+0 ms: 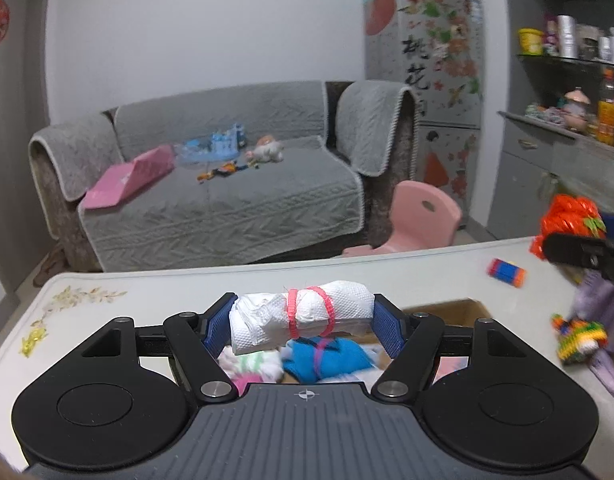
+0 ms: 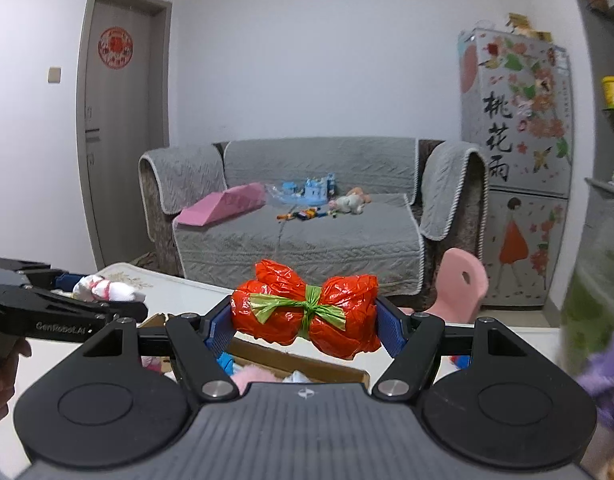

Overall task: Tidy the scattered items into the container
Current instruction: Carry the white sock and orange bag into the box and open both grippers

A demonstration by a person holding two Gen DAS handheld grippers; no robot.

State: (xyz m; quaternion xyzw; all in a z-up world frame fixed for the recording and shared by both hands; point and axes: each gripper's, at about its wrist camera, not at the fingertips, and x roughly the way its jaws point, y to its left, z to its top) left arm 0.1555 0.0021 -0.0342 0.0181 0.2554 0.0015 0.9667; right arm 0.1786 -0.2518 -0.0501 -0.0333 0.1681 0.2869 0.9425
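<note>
A grey quilted-cover sofa (image 2: 307, 216) stands against the white wall, with grey throws draped over both arms. On its seat a pink folded board (image 2: 223, 204) leans near the left arm, a light blue plastic toy castle (image 2: 313, 190) sits toward the backrest, a white plush animal (image 2: 349, 202) lies just right of it, and small orange and yellow toys (image 2: 303, 214) lie in front. A pink plastic child's chair (image 1: 421, 216) stands beside the sofa's right arm. Behind it rises a silver refrigerator covered in flower stickers (image 2: 515, 152). A grey door bearing a round red paper-cut (image 2: 115, 48) is at the left. Cluttered shelves with bottles and cans (image 1: 579, 60) fill the right side.
</note>
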